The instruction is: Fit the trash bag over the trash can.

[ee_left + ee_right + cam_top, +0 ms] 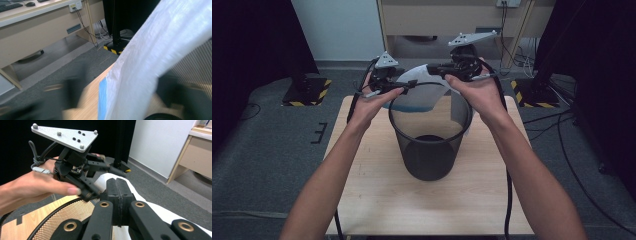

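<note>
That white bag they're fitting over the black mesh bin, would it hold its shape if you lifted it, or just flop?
The white bag would probably flop: where it hangs from the right gripper it sags and folds over the rim of the mesh bin. It looks thin and see-through, so likely very light. The smooth film may slip unless pinched firmly.

We see bare forearms, no sleeves. Each black two-jaw gripper, left (409, 85) and right (117, 185), carries a grey three-cornered plate with dark screws, brass-ringed pivots, and a black trailing cable.
</note>
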Demonstrator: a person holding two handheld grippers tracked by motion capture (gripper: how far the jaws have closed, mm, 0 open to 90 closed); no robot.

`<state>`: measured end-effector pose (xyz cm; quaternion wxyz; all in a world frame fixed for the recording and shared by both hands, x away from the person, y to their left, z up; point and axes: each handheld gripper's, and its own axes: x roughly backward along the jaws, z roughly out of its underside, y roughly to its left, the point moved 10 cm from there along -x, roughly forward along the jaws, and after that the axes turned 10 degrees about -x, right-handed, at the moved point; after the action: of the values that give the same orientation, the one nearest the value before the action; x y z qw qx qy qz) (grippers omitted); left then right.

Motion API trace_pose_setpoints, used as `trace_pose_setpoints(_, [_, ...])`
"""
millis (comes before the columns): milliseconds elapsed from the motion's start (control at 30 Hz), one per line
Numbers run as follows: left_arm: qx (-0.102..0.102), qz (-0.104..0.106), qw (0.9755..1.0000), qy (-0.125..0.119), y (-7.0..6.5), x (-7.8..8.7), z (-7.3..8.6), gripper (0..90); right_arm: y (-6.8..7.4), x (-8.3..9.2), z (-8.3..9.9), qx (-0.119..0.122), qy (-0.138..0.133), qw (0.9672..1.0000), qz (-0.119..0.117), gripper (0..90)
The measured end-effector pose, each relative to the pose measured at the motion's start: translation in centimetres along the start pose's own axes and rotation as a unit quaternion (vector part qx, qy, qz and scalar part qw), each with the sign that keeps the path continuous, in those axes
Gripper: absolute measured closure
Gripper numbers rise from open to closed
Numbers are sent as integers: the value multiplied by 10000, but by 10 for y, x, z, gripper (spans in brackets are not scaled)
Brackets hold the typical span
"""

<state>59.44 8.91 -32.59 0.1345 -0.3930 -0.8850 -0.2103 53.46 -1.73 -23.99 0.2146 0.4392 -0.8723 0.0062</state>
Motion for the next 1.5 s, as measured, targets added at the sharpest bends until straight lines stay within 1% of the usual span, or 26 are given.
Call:
trace_pose_setpoints(33, [-132,-18,9999,-41,-2,4,-1,631,1,-1,2,17,40,10000,-17,900])
trace_pose_setpoints(67, [-129,-45,9999,-78,-2,6,-2,712,2,-2,3,33,56,10000,-19,900])
trace_pose_setpoints(100, [-129,-45,9999,-78,-2,6,-2,763,2,-2,4,44,66,10000,-22,900])
trace_pose_setpoints(133, [-74,-86,9998,-184,0,12,-5,823,2,-3,6,48,92,9999,-16,900])
trace_pose_setpoints(200, [-25,-122,9997,-201,2,16,-6,884,1,-4,8,48,111,9999,-7,900])
trace_pose_setpoints(267, [129,-249,9992,-281,8,27,-8,895,0,-8,14,25,187,9998,-42,900])
trace_pose_setpoints(367, [196,-349,9988,-293,11,33,-10,896,0,-11,20,27,248,9997,-88,898])
trace_pose_setpoints(400, [121,-447,9983,-347,15,39,-13,896,-1,-12,22,35,245,9996,-101,868])
trace_pose_setpoints(433, [206,-461,9984,-252,14,42,-11,897,-2,-13,24,43,241,9996,-114,824])
trace_pose_setpoints(467, [206,-461,9984,-252,14,42,-11,897,-3,-14,25,63,236,9997,-83,782])
trace_pose_setpoints(500, [122,-495,9982,-324,17,45,-13,897,-4,-14,27,88,227,9997,-65,746])
trace_pose_setpoints(533, [199,-521,9981,-251,16,47,-11,897,-5,-14,29,113,233,9997,-44,695])
trace_pose_setpoints(567, [197,-538,9980,-254,17,49,-11,897,-6,-14,31,150,222,9996,-10,630])
trace_pose_setpoints(667, [230,-566,9977,-279,18,51,-11,897,-7,-11,36,231,217,9995,19,519])
trace_pose_setpoints(733, [252,-580,9976,-275,18,53,-12,897,-9,-8,40,278,219,9993,125,421])
trace_pose_setpoints(833, [210,-595,9976,-293,17,57,-14,897,-14,-1,45,453,185,9984,279,342])
trace_pose_setpoints(900, [191,-600,9976,-302,17,58,-14,897,-15,2,48,529,199,9979,321,325])
trace_pose_setpoints(933, [99,-594,9974,-392,18,59,-17,897,-19,7,53,611,226,9971,384,309])
trace_pose_setpoints(1000, [88,-595,9974,-399,17,60,-18,897,-22,9,56,639,248,9968,420,302])
trace_pose_setpoints(1067, [94,-594,9973,-410,17,62,-19,897,-29,13,65,714,376,9954,515,283])
trace_pose_setpoints(1200, [98,-596,9972,-440,17,64,-20,897,-35,11,74,803,506,9937,596,265])
trace_pose_setpoints(1233, [113,-616,9969,-467,17,66,-21,897,-37,8,78,841,605,9928,604,258])
trace_pose_setpoints(1300, [86,-635,9969,-460,17,69,-21,897,-41,5,82,943,713,9907,673,331])
trace_pose_setpoints(1367, [54,-655,9968,-460,16,71,-20,897,-46,6,84,964,787,9891,785,503])
trace_pose_setpoints(1433, [41,-648,9969,-450,14,74,-19,897,-48,8,83,883,769,9903,749,668])
trace_pose_setpoints(1500, [14,-685,9966,-456,14,76,-17,897,-48,10,80,824,792,9907,743,793])
